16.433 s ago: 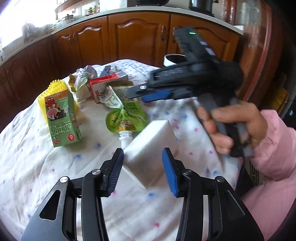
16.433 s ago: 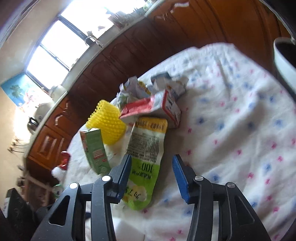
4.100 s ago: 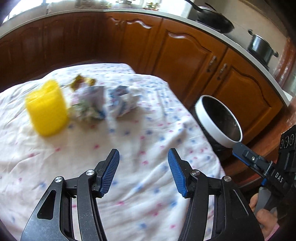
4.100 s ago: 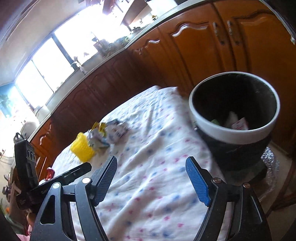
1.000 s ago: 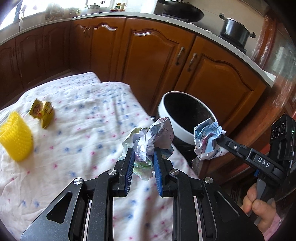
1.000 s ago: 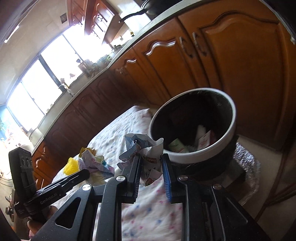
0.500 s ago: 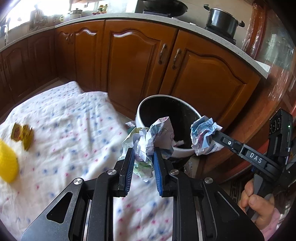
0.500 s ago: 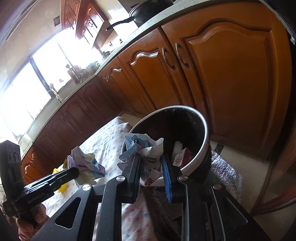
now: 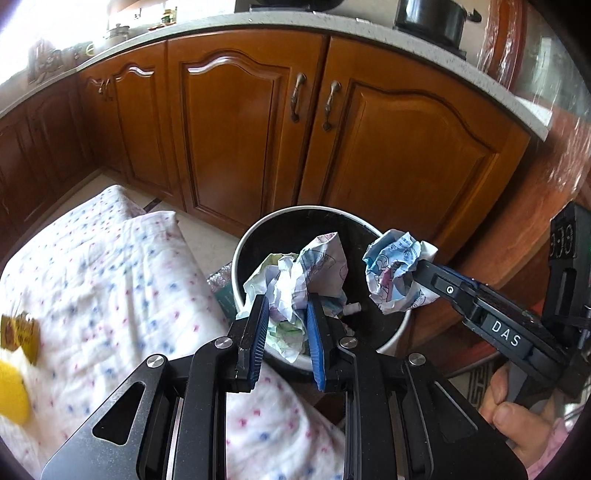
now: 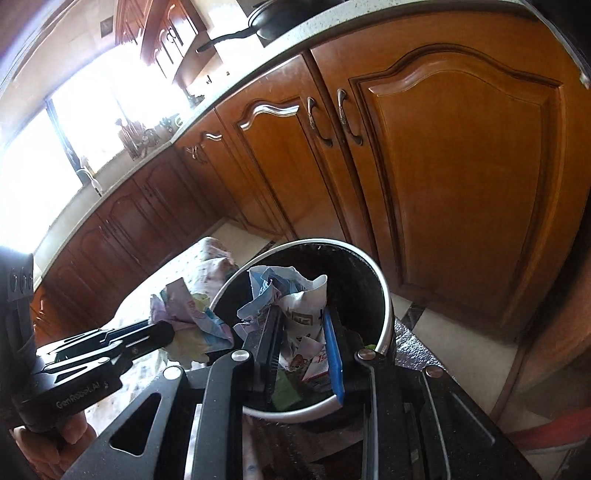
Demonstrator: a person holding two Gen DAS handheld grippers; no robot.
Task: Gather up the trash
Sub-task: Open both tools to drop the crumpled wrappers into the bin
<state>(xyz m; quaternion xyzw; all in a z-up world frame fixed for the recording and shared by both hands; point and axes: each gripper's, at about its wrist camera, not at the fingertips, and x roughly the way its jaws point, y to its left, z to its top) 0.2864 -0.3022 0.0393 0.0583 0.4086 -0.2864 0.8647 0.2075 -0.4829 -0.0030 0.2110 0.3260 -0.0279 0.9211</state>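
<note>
Left wrist: left gripper point(image 9: 284, 325) clamps crumpled wrapper point(image 9: 295, 280) over bin point(image 9: 242, 254).

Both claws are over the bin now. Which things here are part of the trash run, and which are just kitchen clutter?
Part of the job:
- crumpled wrapper in the left claw
- crumpled paper in the right claw
- trash bin
- yellow-brown wrapper on the tablecloth

Just lying about:
- pot on the counter
- frying pan
- cabinet doors
</note>
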